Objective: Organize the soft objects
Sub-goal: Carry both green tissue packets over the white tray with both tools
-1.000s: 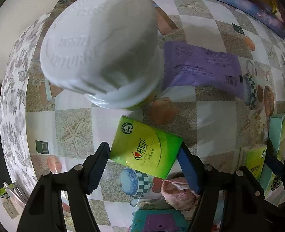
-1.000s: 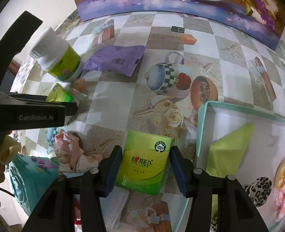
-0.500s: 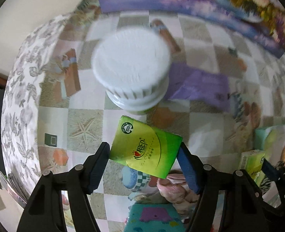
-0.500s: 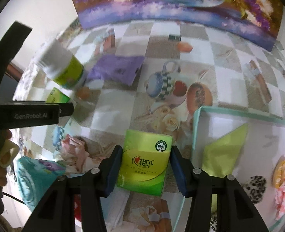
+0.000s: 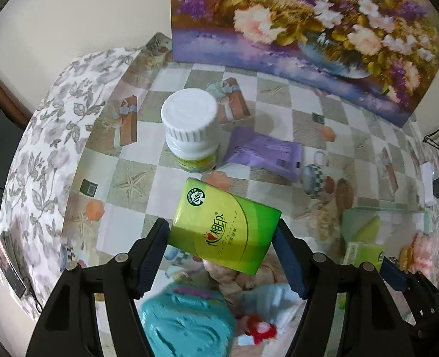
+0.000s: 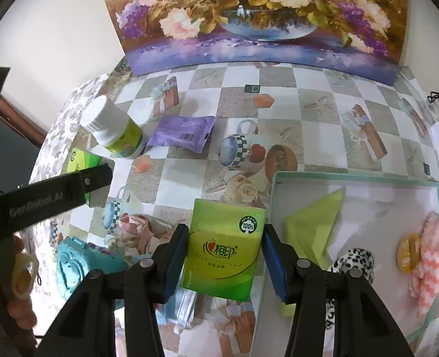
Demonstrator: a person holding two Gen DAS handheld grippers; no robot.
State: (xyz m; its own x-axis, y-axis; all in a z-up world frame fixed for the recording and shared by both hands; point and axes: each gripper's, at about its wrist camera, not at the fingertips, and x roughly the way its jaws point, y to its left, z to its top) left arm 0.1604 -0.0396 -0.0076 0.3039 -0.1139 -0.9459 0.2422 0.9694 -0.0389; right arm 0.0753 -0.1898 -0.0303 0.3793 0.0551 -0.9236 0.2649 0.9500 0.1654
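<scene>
My left gripper is shut on a green tissue pack, gripped across its width and held above the table. From the right wrist view, that left gripper shows at the left with its pack behind it. My right gripper is shut on a second green tissue pack, held just left of a mint-rimmed tray. In the tray lie a yellow-green cloth, a leopard-print item and a pink zigzag cloth.
On the patterned tablecloth stand a white-capped bottle and a purple packet. A teal toy and a crumpled pink cloth lie near the front. A flower painting leans at the back. The table edge curves at left.
Both grippers have risen with their tissue packs still gripped. In the left wrist view the bottle has shrunk and moved away, and more of the painting shows.
</scene>
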